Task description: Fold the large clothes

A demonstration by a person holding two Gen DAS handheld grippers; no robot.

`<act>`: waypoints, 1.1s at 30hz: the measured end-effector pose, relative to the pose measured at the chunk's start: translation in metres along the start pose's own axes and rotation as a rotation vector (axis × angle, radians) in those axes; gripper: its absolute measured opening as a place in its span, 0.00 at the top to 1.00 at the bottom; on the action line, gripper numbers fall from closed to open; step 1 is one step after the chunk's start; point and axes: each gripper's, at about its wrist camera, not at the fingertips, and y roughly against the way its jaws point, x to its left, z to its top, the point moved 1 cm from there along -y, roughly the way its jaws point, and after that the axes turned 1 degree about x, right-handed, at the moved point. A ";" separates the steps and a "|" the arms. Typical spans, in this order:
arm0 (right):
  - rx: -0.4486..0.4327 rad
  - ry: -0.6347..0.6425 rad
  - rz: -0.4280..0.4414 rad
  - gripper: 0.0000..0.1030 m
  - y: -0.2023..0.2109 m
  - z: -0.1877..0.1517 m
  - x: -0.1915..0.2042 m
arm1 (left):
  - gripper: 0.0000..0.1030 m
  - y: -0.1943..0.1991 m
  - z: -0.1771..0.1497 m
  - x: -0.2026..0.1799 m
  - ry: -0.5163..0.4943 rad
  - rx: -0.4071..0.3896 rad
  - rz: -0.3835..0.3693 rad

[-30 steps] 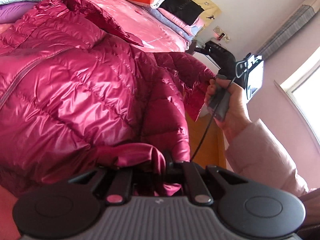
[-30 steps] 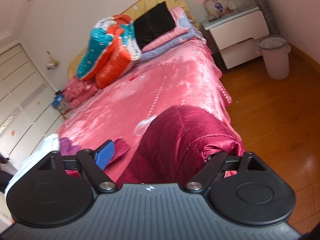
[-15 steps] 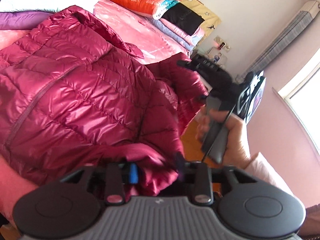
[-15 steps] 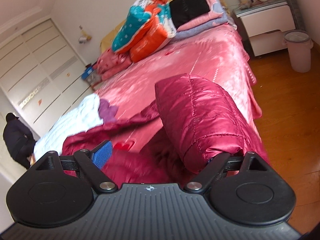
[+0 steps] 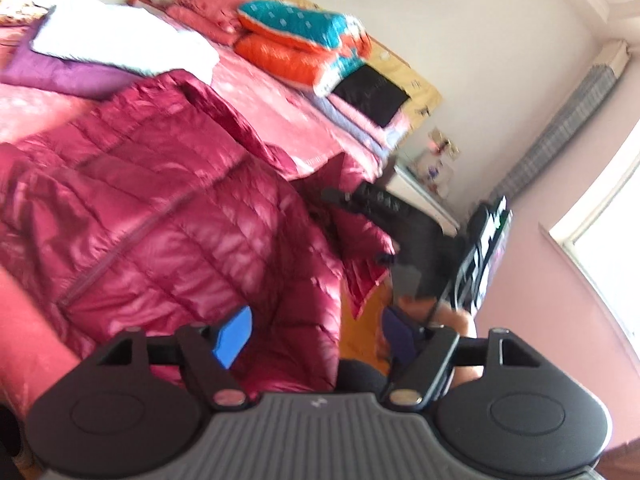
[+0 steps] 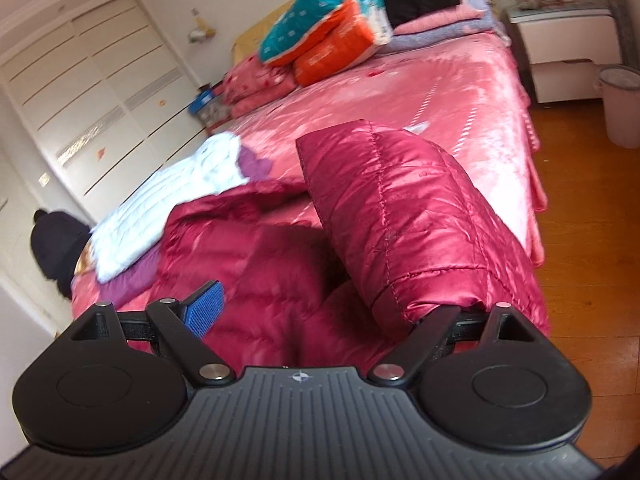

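A shiny crimson down jacket lies spread on the pink bed. My left gripper hovers over its near hem with the jaws opening. The blue pad is clear of the cloth and nothing is pinched. In the right wrist view a quilted fold of the jacket rises over my right gripper and drapes on its right finger, hiding it. The left pad stands far off, so those jaws are wide. From the left wrist view the right gripper shows beside the bed's edge, held by a hand.
Folded quilts are stacked at the headboard. A white garment lies on a purple one at the bed's far side. A nightstand and a bin stand on the wooden floor. A person in dark clothes is by the wardrobe.
My left gripper has opened, let go of the jacket's hem and drawn back and up. The right gripper has swung left, carrying the jacket fold over the jacket's body.
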 end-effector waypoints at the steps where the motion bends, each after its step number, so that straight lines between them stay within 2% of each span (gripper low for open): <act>1: 0.008 0.022 0.006 0.00 0.000 -0.002 0.004 | 0.28 0.004 0.001 0.002 0.004 -0.016 0.012; 5: 0.059 0.126 0.055 0.00 -0.001 -0.012 0.023 | 0.25 0.021 0.005 0.014 0.018 -0.091 0.070; 12: 0.213 0.378 0.172 0.00 -0.014 -0.041 0.062 | 0.23 0.050 0.013 0.041 0.056 -0.203 0.173; 15: 0.257 0.437 0.207 0.00 -0.015 -0.049 0.071 | 0.23 0.060 0.015 0.049 0.076 -0.237 0.205; 24: 0.353 0.696 0.228 0.00 0.000 -0.067 0.097 | 0.19 0.084 0.020 0.075 0.130 -0.328 0.278; 26: 0.398 0.687 0.194 0.00 -0.006 -0.068 0.093 | 0.19 0.088 0.020 0.081 0.145 -0.336 0.279; 29: 0.492 0.548 0.197 0.00 -0.022 -0.060 0.085 | 0.18 0.090 0.019 0.087 0.158 -0.343 0.280; 33: 0.510 0.493 0.201 0.00 -0.011 -0.043 0.077 | 0.18 0.091 0.017 0.091 0.169 -0.345 0.281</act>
